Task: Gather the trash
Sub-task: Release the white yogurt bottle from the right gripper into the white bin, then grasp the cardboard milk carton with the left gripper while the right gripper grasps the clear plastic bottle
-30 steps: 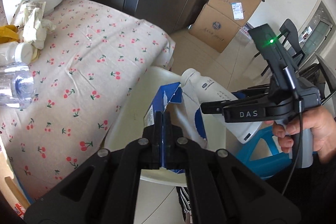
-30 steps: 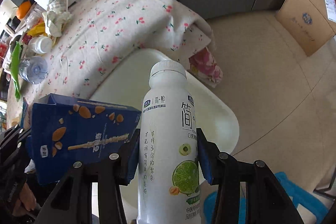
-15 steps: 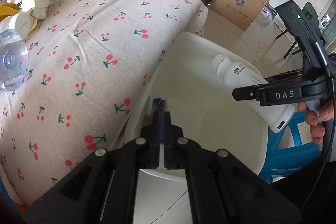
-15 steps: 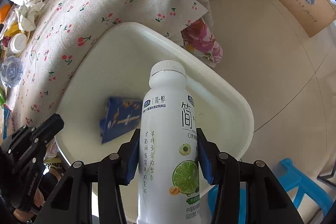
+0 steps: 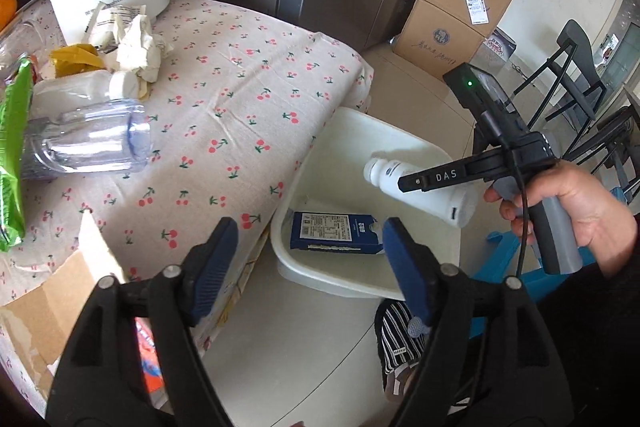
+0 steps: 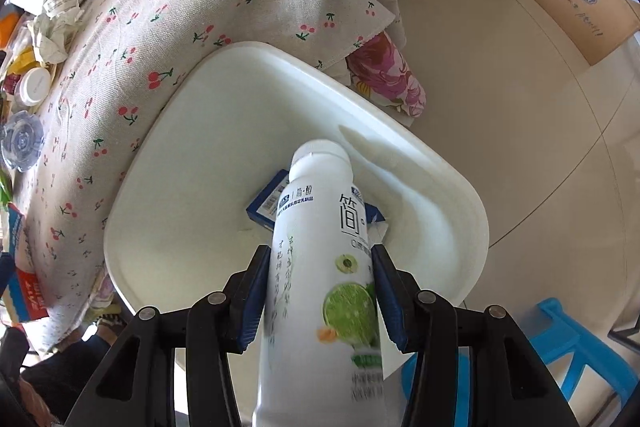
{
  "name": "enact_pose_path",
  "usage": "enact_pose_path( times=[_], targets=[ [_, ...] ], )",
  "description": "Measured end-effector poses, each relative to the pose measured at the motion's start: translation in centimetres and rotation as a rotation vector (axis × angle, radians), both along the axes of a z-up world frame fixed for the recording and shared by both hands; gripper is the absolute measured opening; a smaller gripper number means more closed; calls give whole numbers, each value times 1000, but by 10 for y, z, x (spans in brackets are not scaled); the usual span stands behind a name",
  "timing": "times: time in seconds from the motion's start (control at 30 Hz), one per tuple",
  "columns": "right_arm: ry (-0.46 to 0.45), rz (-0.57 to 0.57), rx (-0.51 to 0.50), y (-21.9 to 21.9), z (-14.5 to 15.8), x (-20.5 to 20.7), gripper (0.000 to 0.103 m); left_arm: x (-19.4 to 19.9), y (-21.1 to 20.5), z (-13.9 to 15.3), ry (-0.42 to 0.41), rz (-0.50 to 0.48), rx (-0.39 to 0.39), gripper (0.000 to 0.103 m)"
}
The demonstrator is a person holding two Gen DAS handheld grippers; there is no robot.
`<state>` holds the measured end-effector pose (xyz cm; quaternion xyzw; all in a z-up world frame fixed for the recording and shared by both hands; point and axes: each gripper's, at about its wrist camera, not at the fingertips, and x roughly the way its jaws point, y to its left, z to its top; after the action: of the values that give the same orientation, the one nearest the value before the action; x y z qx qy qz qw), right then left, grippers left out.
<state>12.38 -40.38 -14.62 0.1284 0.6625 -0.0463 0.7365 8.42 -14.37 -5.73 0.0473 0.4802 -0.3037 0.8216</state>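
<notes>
Table (image 5: 240, 115) keeps remaining trash: your next pickups. Bin (image 6: 168, 187) sits beside table edge, catching drops; box (image 5: 336, 231) inside it. Your right gripper (image 6: 318, 291) clamps bottle (image 6: 320, 251) over bin, poised for release. Your left gripper (image 5: 310, 259) gapes empty.

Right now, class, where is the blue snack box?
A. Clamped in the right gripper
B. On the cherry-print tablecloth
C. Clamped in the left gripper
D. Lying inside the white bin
D. The blue snack box lies flat on the floor of the white bin; the left gripper stands open and empty above it, and the right gripper has the white drink bottle between its fingers.
</notes>
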Motion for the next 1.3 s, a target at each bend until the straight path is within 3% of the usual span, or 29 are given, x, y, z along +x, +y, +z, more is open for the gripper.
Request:
enact_pose_path(
  times=[0.1,0.13,0.4,0.67,0.9,1.07,1.17,1.27,1.3],
  targets=[
    [-36,-4,16,5,12,1,72,1,20,9,20,17,20,96],
    [-47,2,11,8,16,1,73,5,27,11,21,36,31,98],
    [-126,99,-1,52,55,0,78,19,111,17,65,233,37,99],
    [-206,212,2,102,87,-4,82,15,172,-2,137,350,76,99],
    [-234,295,-13,142,90,4,83,11,204,-23,209,411,93,99],
    [-231,331,-23,158,89,9,83,15,229,-47,306,484,35,99],
    [-228,347,-32,166,88,11,83,17,236,-61,365,510,-24,93],
    [-228,356,-35,171,88,13,83,17,239,-68,400,526,-77,78],
    [-227,360,-37,173,88,14,83,17,238,-67,387,525,-75,69]
  ],
)
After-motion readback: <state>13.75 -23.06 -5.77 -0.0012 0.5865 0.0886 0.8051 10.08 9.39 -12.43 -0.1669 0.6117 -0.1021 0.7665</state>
